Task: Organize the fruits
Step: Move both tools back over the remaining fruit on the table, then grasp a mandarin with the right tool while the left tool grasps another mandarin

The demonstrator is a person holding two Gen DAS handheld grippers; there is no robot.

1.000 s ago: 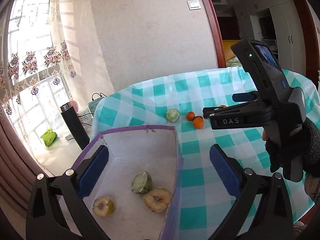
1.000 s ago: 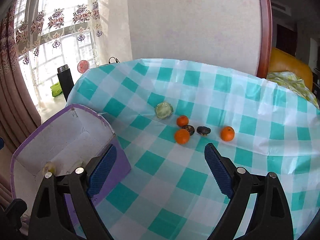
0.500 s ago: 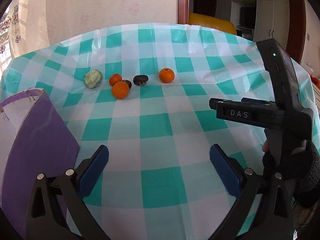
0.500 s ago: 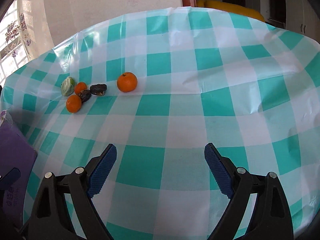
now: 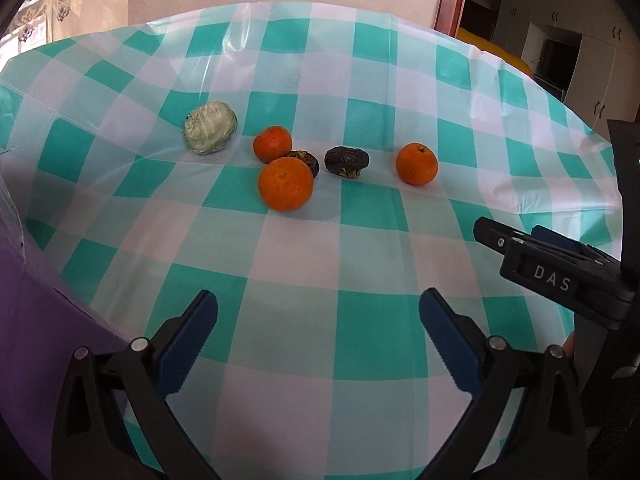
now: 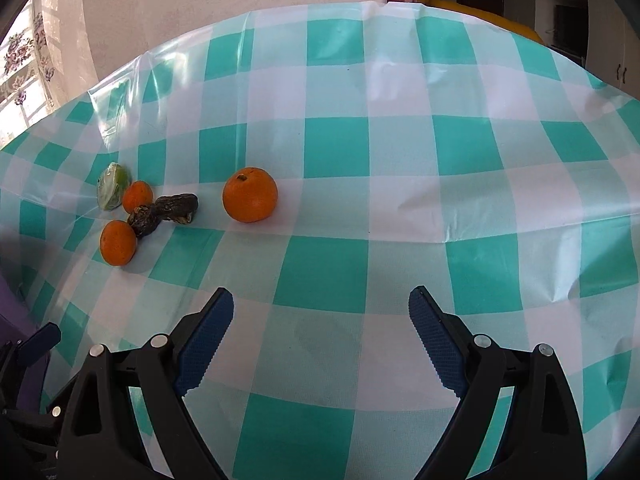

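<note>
On the teal checked tablecloth (image 5: 360, 340) lie a wrapped pale green fruit (image 5: 210, 133), three oranges (image 5: 285, 183) (image 5: 273, 144) (image 5: 416, 163) and two dark shrivelled fruits (image 5: 346, 162) (image 5: 308, 160). My left gripper (image 5: 318, 344) is open and empty, well short of the fruits. My right gripper (image 6: 320, 344) is open and empty; the lone orange (image 6: 250, 194) lies ahead of it, the other fruits (image 6: 168, 210) to its left. The right gripper's body shows in the left wrist view (image 5: 560, 276).
A purple box (image 5: 36, 360) stands at the left edge of the left wrist view, its corner also in the right wrist view (image 6: 12, 312). A pink wall and doorway lie beyond the table. A curtained window is at the far left.
Both grippers have swung from the purple box toward the fruits and come closer to them. The box has slid to the left edge. Both stay open.
</note>
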